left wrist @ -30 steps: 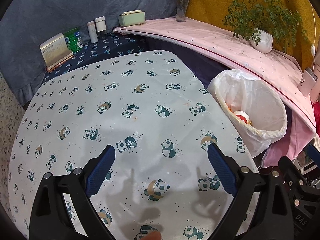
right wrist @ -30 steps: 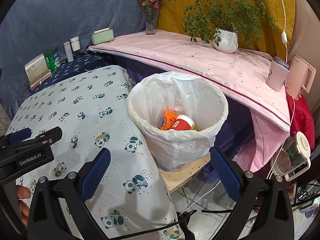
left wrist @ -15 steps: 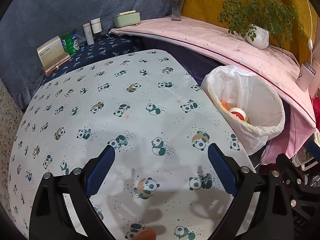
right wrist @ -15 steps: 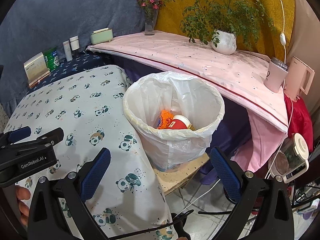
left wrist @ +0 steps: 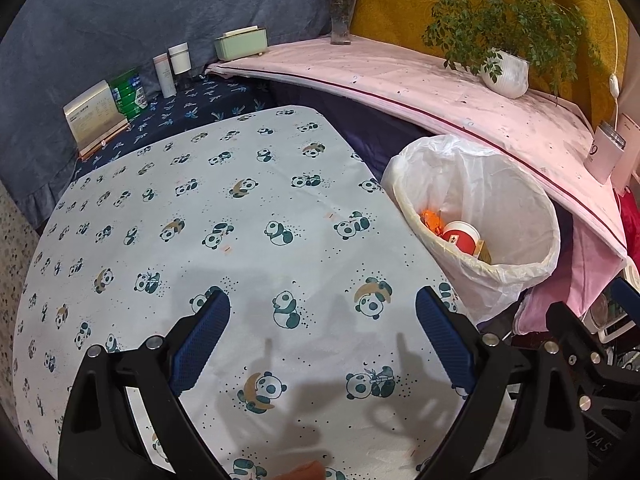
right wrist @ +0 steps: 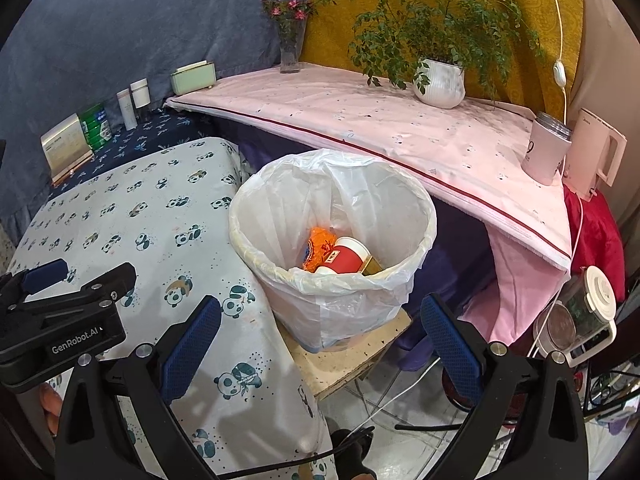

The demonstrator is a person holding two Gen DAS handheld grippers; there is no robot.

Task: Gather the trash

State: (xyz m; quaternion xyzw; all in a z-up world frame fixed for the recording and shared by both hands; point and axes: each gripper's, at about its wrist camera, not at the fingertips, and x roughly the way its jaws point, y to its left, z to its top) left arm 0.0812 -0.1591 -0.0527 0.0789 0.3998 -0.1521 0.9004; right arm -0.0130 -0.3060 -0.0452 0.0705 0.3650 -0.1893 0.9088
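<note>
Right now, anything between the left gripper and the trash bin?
Nothing but bare panda-print tablecloth. In the left wrist view the left gripper is open over the cloth, and the stretch to the lined trash bin holds no objects.

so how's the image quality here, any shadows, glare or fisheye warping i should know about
Left wrist view: sharp focus, soft shadows of the jaws fall on the panda tablecloth just ahead of the left gripper; the pink shelf edge bows into a curve. Right wrist view: even light with no harsh glare, mild sheen on the bin liner, black vignette in the corners, straight edges curved by the lens.
</note>
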